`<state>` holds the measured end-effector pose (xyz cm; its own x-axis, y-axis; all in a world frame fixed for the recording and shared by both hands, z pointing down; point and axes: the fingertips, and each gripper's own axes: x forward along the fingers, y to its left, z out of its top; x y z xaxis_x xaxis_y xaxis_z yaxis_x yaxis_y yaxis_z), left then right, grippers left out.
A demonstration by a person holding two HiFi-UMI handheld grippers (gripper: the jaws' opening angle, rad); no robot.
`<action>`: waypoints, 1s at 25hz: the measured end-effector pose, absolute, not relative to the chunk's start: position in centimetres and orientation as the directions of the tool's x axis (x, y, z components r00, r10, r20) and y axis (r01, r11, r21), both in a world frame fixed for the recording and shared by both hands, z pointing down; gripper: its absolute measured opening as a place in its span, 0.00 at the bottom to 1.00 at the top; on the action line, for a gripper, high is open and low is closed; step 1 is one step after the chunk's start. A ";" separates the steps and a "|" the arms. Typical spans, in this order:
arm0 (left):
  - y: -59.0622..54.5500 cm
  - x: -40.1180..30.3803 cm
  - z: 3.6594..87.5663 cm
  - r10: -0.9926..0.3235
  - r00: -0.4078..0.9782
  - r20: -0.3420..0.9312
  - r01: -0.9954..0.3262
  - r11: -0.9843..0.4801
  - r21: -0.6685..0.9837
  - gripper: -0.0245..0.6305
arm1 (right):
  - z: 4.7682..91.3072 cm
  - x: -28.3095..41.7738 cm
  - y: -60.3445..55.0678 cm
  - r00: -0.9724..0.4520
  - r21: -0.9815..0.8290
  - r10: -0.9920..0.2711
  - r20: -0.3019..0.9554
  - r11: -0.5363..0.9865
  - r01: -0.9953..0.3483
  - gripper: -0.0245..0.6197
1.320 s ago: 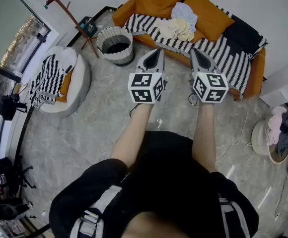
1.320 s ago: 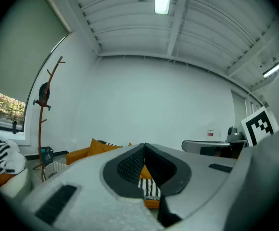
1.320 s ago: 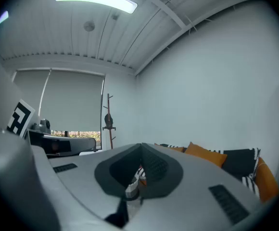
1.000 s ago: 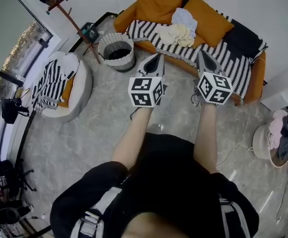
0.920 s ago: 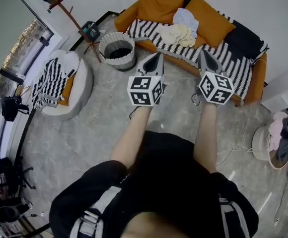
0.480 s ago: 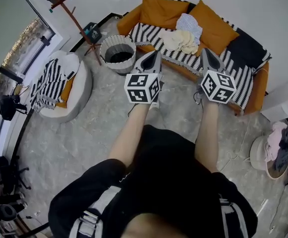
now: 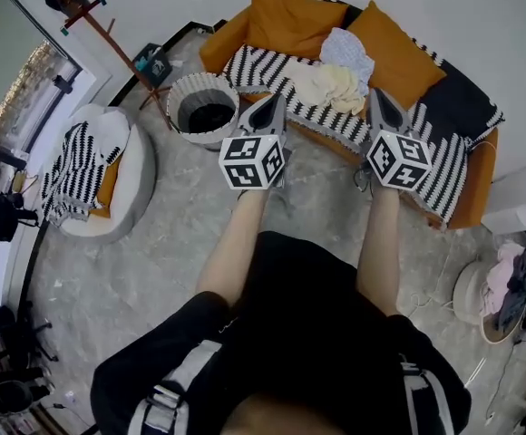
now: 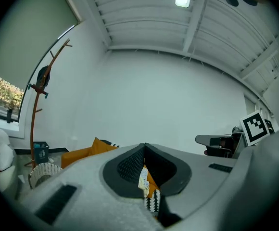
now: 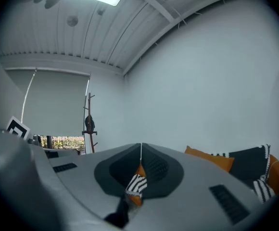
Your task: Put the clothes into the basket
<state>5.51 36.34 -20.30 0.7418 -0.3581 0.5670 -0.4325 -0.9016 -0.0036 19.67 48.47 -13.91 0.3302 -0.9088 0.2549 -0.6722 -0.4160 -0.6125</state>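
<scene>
A cream garment and a pale blue patterned one lie heaped on the striped throw of the orange sofa. The round woven basket stands on the floor off the sofa's left end and looks dark and hollow inside. My left gripper is shut and holds nothing; its tips hang in front of the sofa's edge, right of the basket. My right gripper is shut and holds nothing, over the striped throw just right of the clothes. In the left gripper view the jaws meet, with a sliver of the clothes behind them.
A wooden coat stand rises left of the basket. A white round seat with a striped blanket sits at the left. A second tub of laundry stands at the right. The floor is grey stone.
Both grippers have moved toward the sofa and lower, both staying shut. The sofa, clothes and basket now lie closer under them in the head view.
</scene>
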 end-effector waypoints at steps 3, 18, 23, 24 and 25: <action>31.5 8.6 -16.5 -0.333 0.725 0.603 -0.390 -0.920 -0.038 0.05 | -10.3 21.8 43.4 0.325 -0.627 -0.903 0.281 -0.429 -0.650 0.06; 10.7 22.2 2.6 -0.143 0.582 0.800 -0.262 -0.965 0.018 0.05 | 7.3 32.9 25.1 0.318 -0.642 -0.820 0.477 -0.571 -0.512 0.06; 9.6 22.4 10.5 -0.060 0.530 0.846 -0.235 -0.969 0.079 0.05 | 14.2 32.2 23.3 0.245 -0.659 -0.814 0.527 -0.574 -0.486 0.06; 9.4 22.2 12.5 -0.046 0.518 0.854 -0.232 -0.969 0.089 0.05 | 15.9 32.1 22.8 0.227 -0.658 -0.815 0.533 -0.567 -0.496 0.06; 9.3 21.8 14.4 -0.036 0.507 0.861 -0.233 -0.968 0.097 0.05 | 17.5 31.8 22.3 0.207 -0.657 -0.817 0.538 -0.560 -0.504 0.06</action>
<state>21.77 9.32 14.45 0.5065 -0.0357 0.8615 -0.2334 -0.9675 0.0972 31.76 22.33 17.50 0.2069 -0.8174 0.5376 -0.5043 -0.5600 -0.6574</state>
